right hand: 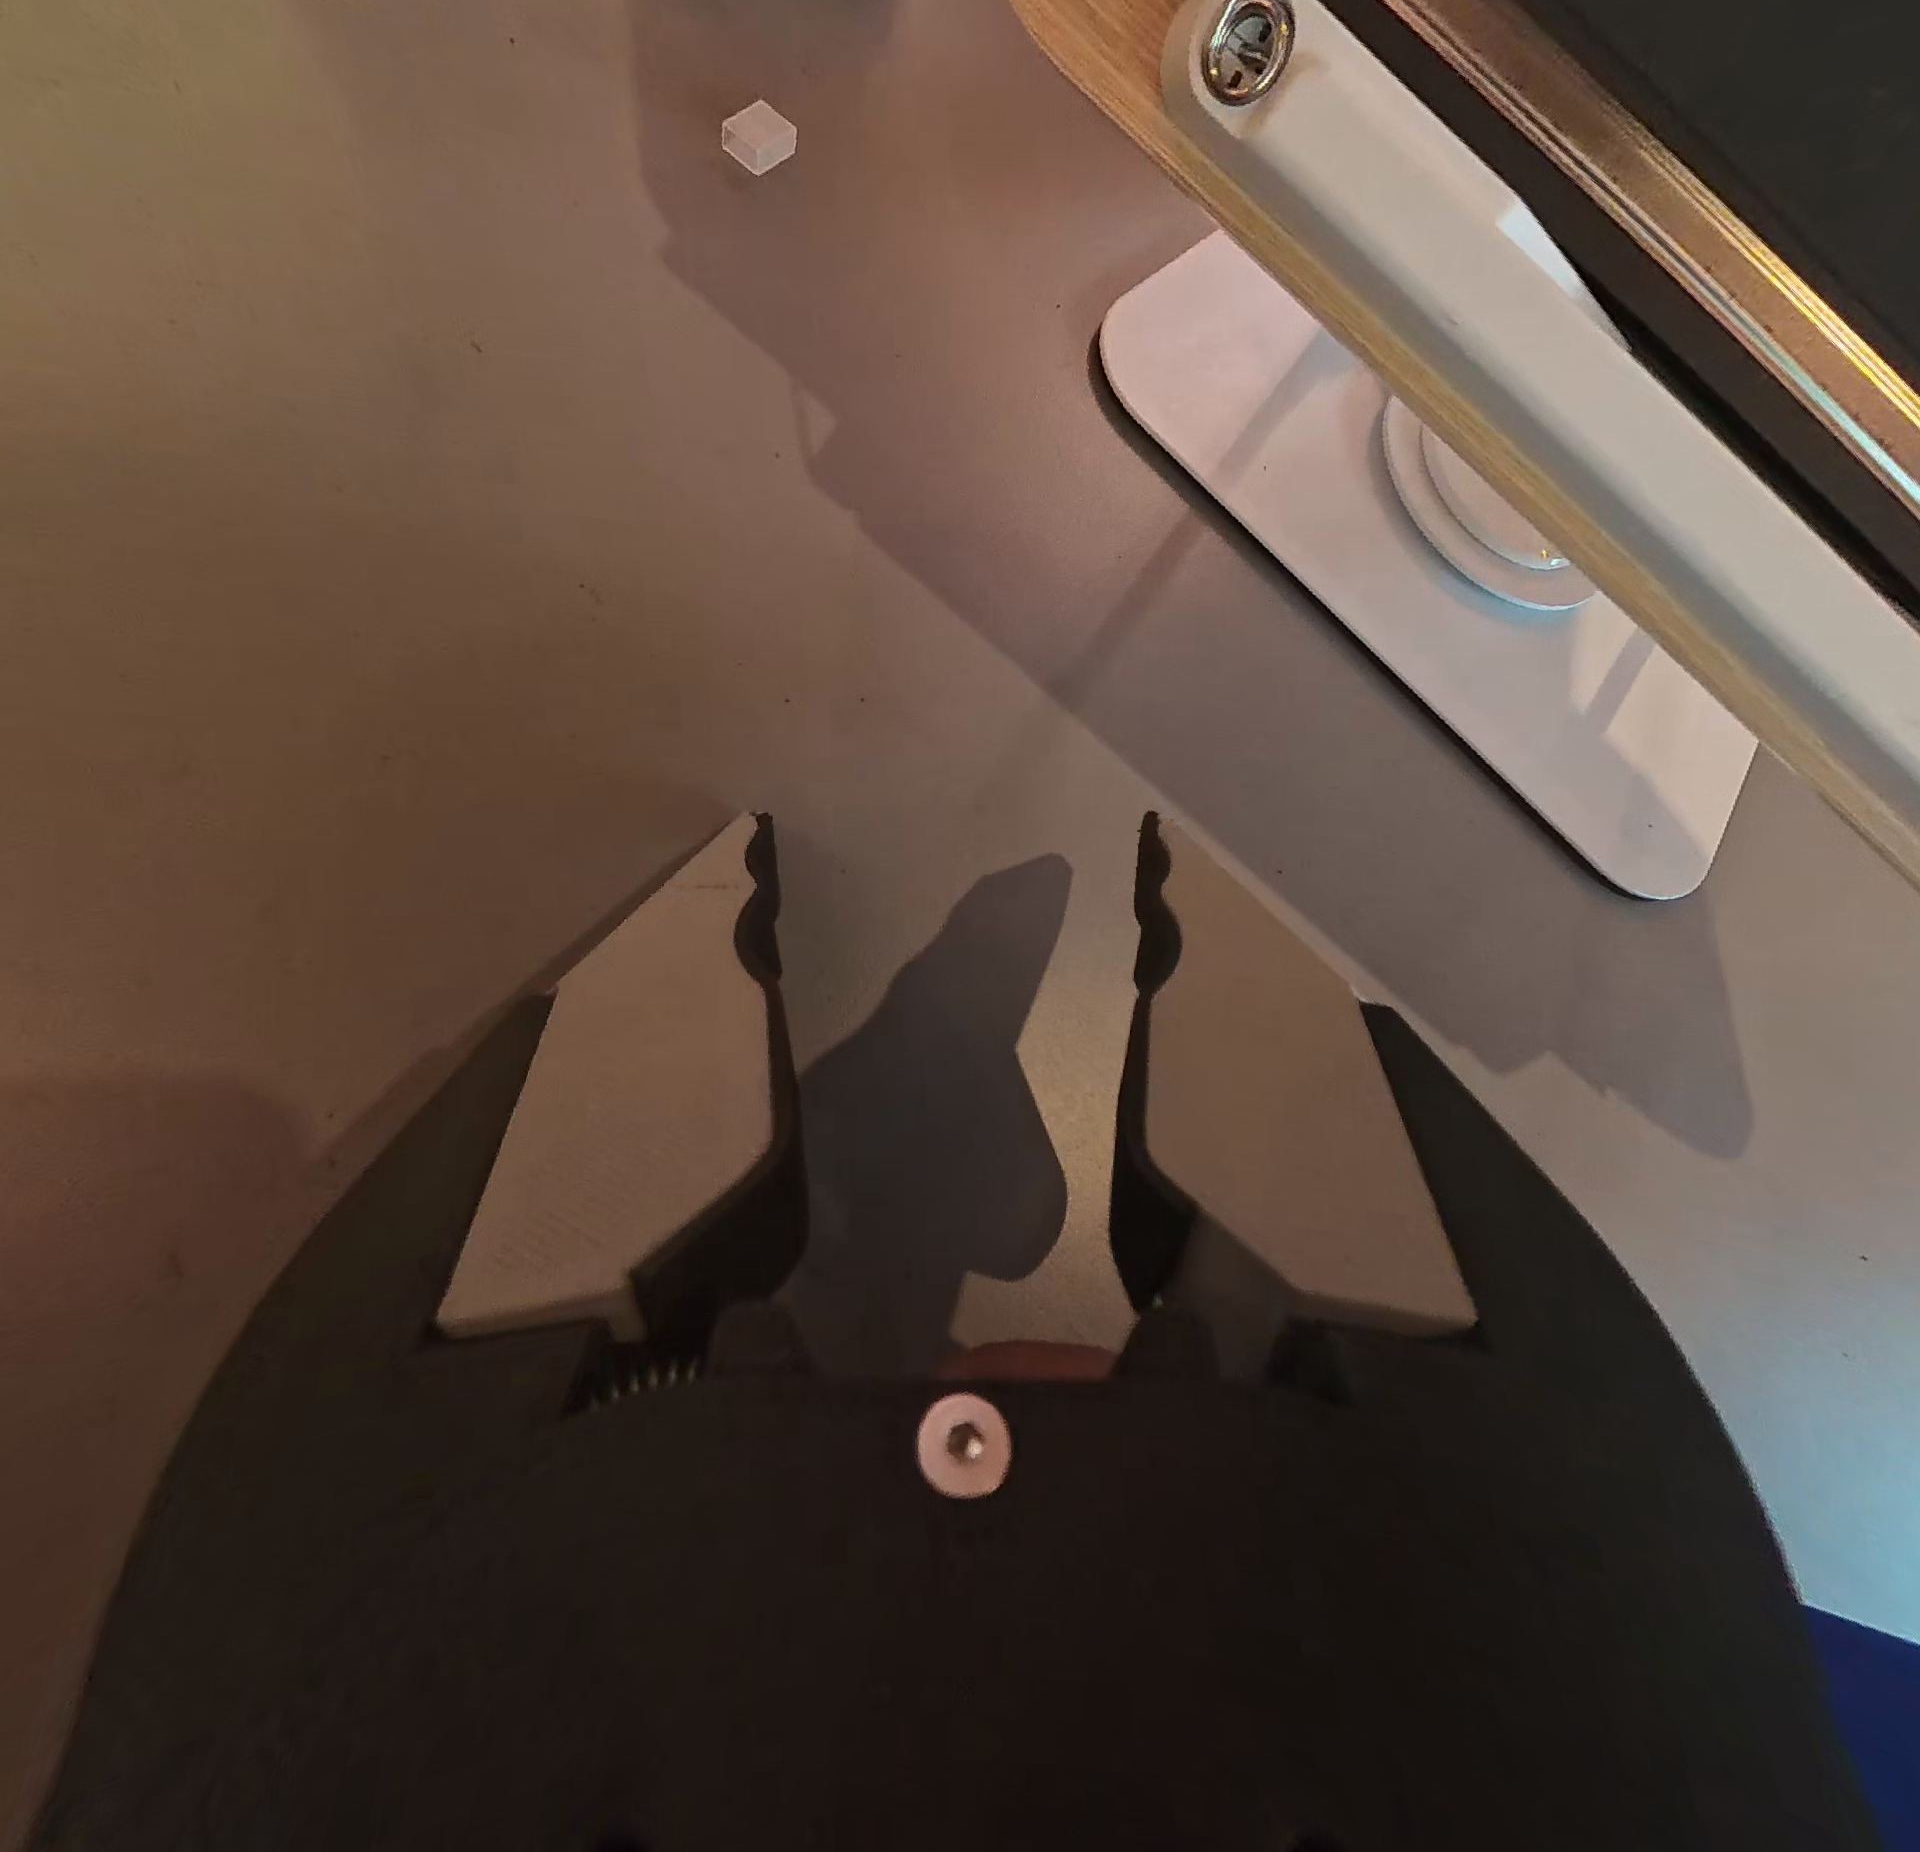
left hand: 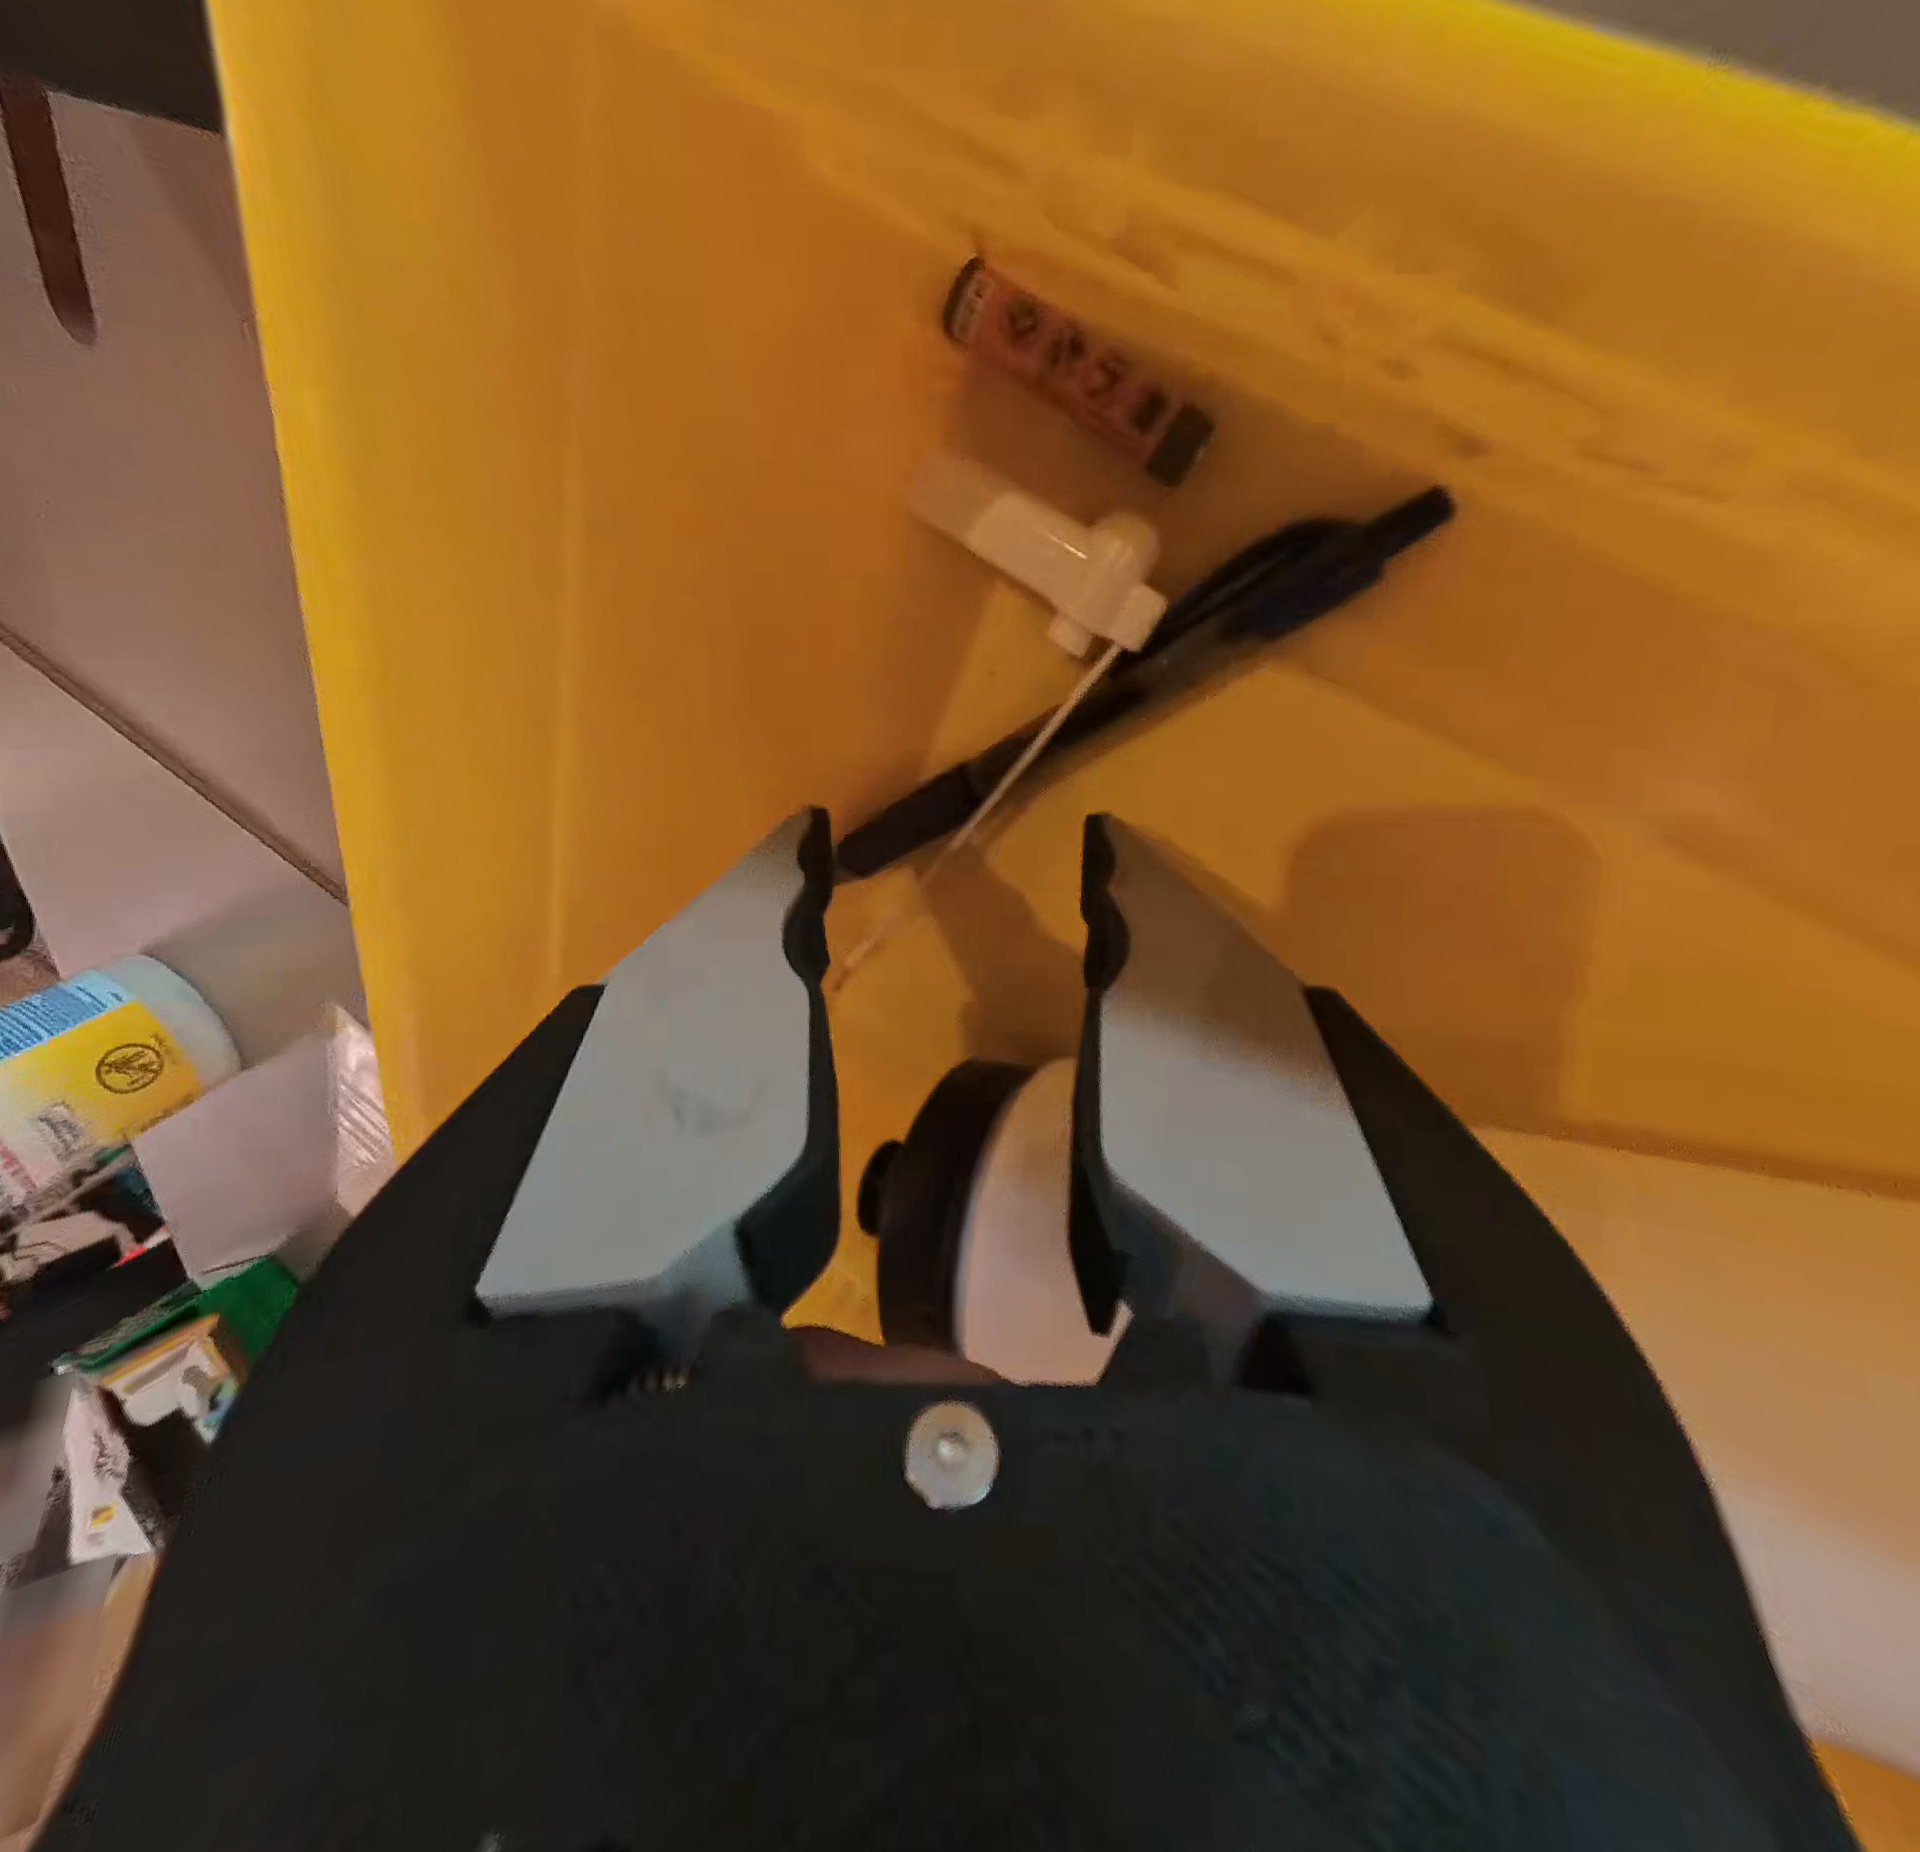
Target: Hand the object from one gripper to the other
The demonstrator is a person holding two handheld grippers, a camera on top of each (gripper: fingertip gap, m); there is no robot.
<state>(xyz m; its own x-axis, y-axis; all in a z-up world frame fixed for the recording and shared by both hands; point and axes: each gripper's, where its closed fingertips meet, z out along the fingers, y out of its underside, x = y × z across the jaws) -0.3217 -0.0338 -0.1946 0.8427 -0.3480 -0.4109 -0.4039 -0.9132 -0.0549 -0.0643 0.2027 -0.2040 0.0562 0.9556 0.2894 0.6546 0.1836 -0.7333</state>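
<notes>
While both claws gape, nothing is held.
Black pen [left hand: 1143, 675] slants lower-left to upper-right in yellow bin [left hand: 623, 452], beyond left gripper [left hand: 956, 867]; right gripper [right hand: 956, 867] empty above table [right hand: 364, 555].

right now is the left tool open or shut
Open: the left tool shows a clear gap between its fingers, with the yellow bin visible through it, gripping nothing.

Left wrist view: yellow bin wall [left hand: 623, 452] fills most of frame, w/ cluttered boxes and a labelled canister [left hand: 114, 1054] at lower left. Right wrist view: grey tabletop [right hand: 416, 555] in warm dim light, white base plate [right hand: 1299, 514] under a wood-edged board [right hand: 1195, 109].
</notes>
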